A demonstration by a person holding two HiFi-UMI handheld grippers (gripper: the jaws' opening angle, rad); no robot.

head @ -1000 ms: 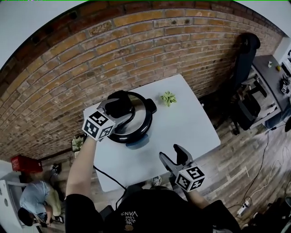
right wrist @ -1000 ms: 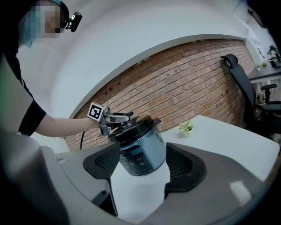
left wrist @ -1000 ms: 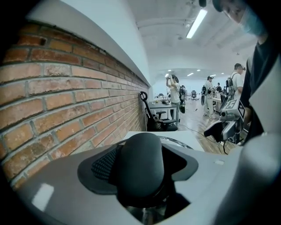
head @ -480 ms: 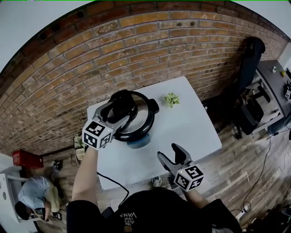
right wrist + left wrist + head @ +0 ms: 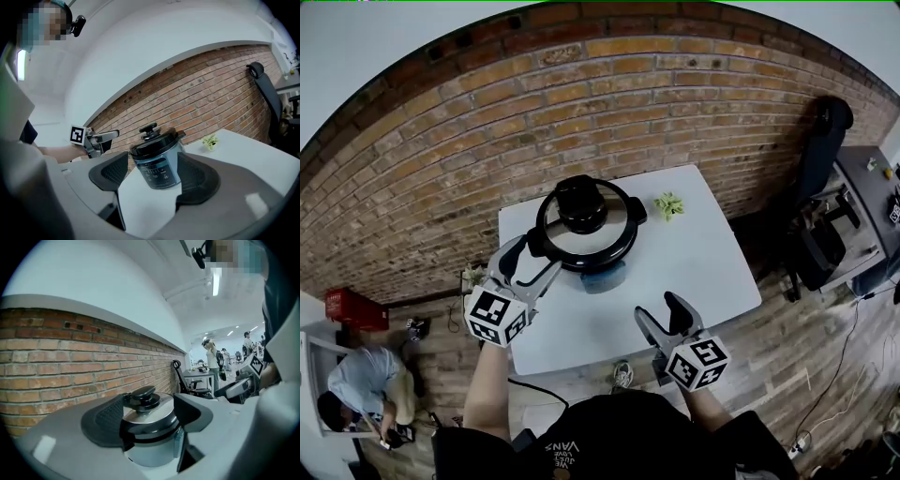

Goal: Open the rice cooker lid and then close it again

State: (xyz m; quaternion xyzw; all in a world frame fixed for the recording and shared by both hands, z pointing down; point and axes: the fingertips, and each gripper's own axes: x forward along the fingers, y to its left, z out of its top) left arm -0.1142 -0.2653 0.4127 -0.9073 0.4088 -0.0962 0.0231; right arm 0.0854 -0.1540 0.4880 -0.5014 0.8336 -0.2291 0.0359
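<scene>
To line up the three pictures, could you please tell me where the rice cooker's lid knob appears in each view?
Head view: the lid knob sits just above centre.
Left gripper view: lower centre, slightly left.
Right gripper view: at the centre.
Shared landmark: the brick wall behind the rice cooker.

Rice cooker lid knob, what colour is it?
Black. The knob shows best in the left gripper view.
</scene>
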